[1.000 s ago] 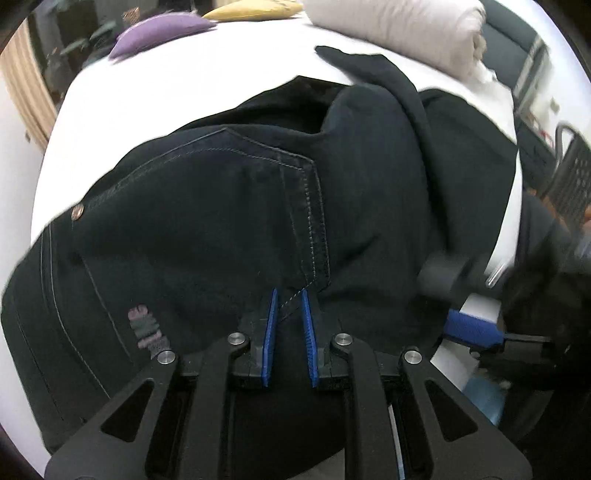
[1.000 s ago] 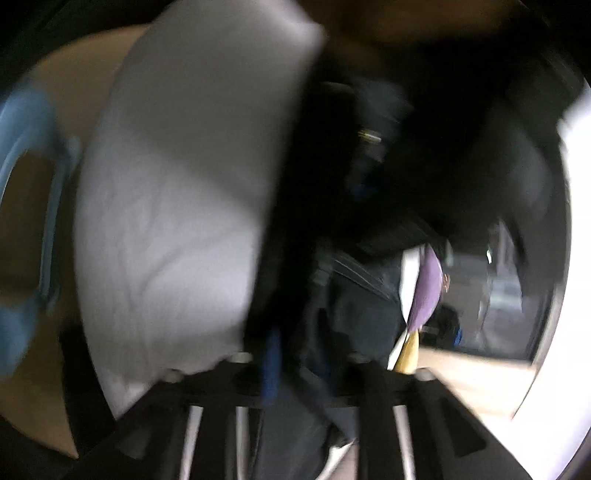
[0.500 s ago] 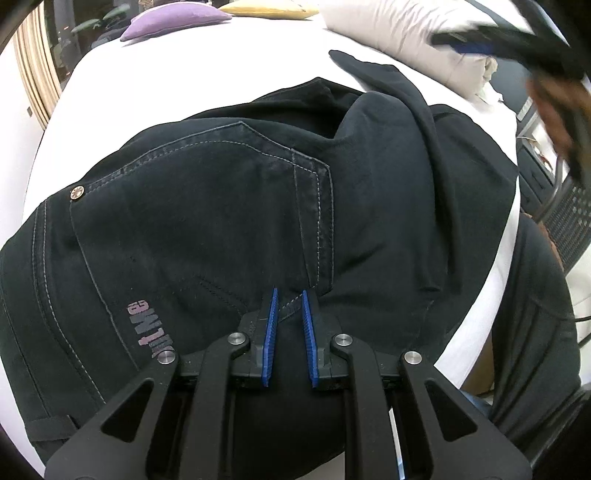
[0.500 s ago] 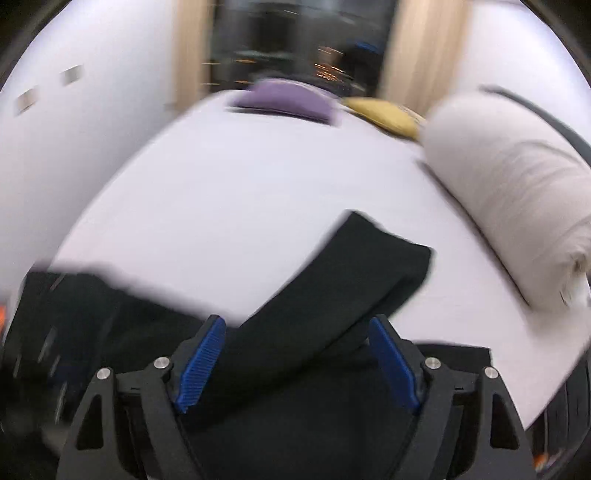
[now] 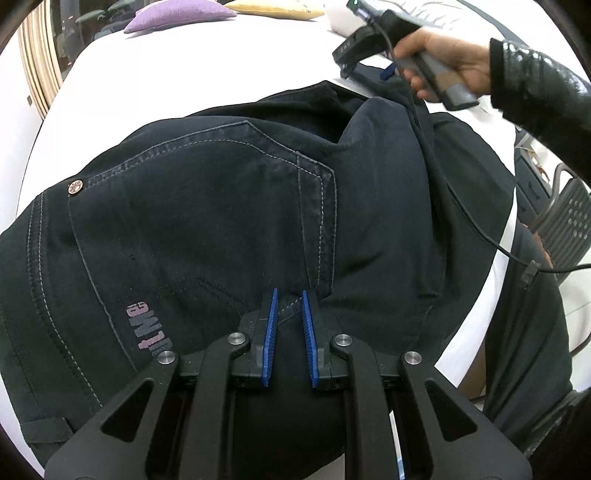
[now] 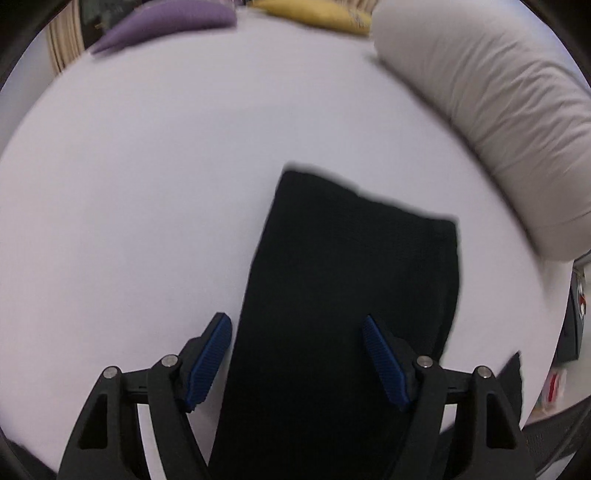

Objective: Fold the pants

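White bed (image 6: 147, 184); dark rumpled pants (image 5: 221, 221)

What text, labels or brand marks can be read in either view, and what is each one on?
Pink print on the dark pants, beside the back pocket seam: it appears upside down in the left wrist view and is partly legible, roughly "LING"; the exact word cannot be confirmed.
Copper rivet at the pocket corner: embossed pattern, too small to read.
Right wrist view: no text visible.

Dark navy, perhaps black pants (image 5: 207, 221) with pale stitching, white bed (image 6: 147, 184), purple cushion (image 5: 177, 13), blue-padded claw (image 5: 288, 299)
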Demonstrator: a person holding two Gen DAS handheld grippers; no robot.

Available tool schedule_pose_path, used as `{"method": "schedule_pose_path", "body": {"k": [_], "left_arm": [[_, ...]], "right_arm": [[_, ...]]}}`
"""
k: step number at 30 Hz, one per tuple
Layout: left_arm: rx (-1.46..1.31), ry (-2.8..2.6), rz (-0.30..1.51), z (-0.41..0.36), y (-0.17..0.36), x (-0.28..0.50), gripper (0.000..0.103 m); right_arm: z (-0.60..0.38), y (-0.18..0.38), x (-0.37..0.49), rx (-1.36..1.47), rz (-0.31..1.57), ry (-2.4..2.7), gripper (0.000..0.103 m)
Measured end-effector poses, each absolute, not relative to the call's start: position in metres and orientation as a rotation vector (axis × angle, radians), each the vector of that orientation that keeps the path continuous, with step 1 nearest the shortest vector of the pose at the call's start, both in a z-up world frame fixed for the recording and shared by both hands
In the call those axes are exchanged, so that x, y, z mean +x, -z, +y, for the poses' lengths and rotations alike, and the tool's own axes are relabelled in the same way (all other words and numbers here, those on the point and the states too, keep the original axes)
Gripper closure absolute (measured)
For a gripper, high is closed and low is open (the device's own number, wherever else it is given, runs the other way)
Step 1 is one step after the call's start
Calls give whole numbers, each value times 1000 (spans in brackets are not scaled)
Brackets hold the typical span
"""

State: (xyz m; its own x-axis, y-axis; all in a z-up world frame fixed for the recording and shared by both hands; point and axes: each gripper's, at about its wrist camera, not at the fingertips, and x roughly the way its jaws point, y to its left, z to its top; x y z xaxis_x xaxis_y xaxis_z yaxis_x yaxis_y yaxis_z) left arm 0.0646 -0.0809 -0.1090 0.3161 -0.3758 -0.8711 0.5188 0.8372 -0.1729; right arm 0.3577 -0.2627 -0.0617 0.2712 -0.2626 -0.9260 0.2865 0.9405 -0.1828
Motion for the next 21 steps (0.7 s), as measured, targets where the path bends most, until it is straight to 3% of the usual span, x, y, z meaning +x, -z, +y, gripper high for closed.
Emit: {"method": "schedule_pose_path", "body": {"k": [2, 5, 6, 11, 16, 21], "left_arm": [[143, 594, 1102, -79, 109, 66, 90], [145, 594, 1099, -79, 109, 67, 90], [148, 593, 1098, -78, 110, 67, 90], [165, 577, 1090, -79, 109, 66, 90], [178, 570, 1087, -83, 107, 63, 90], [204, 555, 1087, -96, 108, 59, 90]], "right_arm": [[-268, 61, 356, 87, 1236, 328, 37], [-280, 54, 353, 140, 1229, 293, 89], [-285, 51, 351, 178, 1227, 280, 93], [-324, -3, 315, 342, 1073, 238, 99], [-408, -63, 205, 624, 820, 244, 99], [-467, -50, 103, 763, 770, 342, 99]]}}
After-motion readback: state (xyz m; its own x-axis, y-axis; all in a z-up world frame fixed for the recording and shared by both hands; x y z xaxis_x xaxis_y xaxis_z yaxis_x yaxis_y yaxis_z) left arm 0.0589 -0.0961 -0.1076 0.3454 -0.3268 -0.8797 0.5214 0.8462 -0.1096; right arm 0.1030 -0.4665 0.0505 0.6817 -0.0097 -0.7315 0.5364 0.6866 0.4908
